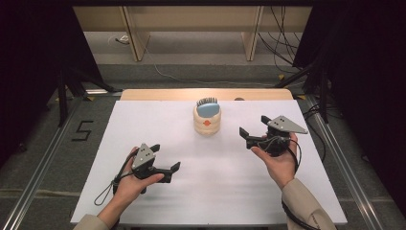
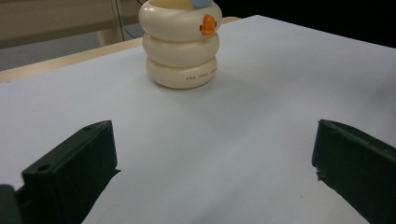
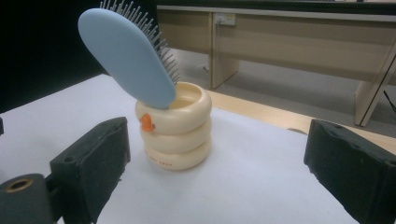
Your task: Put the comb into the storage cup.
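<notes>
blue hairbrush (image 3: 126, 53) stands tilted in a cream ringed holder (image 1: 207, 120).
left gripper (image 1: 166, 168) at 7 o'clock, right gripper (image 1: 253, 130) at 3 o'clock, both spread, empty.

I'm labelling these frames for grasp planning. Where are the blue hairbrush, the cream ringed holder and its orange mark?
blue hairbrush (image 3: 128, 60), right gripper view, on its smooth back.
cream ringed holder (image 3: 177, 140), right gripper view, on its middle ring.
orange mark (image 2: 208, 24), left gripper view, on the top ring's side.
</notes>
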Available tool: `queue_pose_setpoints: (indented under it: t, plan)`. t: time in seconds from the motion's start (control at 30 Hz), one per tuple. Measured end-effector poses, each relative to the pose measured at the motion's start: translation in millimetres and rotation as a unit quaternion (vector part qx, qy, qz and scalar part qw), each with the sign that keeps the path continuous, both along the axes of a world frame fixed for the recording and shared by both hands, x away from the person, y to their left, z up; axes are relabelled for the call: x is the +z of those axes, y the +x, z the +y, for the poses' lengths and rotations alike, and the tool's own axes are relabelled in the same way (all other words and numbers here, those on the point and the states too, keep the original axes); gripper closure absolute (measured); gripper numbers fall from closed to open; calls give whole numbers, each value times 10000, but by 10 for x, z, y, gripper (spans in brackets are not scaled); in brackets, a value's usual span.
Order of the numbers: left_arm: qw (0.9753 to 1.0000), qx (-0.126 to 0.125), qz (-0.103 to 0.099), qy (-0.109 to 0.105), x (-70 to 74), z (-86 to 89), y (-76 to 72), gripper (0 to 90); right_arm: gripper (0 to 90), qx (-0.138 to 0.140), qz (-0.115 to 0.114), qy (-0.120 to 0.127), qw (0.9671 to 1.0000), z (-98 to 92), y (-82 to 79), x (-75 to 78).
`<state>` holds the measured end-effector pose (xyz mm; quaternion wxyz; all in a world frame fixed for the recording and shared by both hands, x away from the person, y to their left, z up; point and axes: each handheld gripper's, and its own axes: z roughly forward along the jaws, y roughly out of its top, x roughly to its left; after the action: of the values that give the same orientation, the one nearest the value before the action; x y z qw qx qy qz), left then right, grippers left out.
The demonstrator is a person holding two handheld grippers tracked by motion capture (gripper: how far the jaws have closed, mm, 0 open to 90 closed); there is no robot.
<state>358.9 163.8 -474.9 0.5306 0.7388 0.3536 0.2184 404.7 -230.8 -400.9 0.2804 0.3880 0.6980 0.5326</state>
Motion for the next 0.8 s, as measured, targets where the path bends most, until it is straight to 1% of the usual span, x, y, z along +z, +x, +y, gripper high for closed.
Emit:
queue_pose_setpoints:
  t: [0.27,0.43,0.63,0.73,0.8]
  plan:
    - [10000,-2,-3,-9,0,23,-25,0,80,75,58,-102,9999,-25,-48,-52]
    - [10000,-9,-15,-8,-1,35,-37,0,84,45,96,-167,9998,-62,-86,-84]
    - [10000,-10,-24,5,-3,45,-54,0,85,25,122,-177,9998,-119,-131,-105]
    - [10000,0,-32,-3,-4,55,-58,0,86,30,116,-253,9996,-148,-151,-117]
    - [10000,0,-34,-5,-6,61,-62,0,87,41,136,-217,9997,-170,-163,-127]
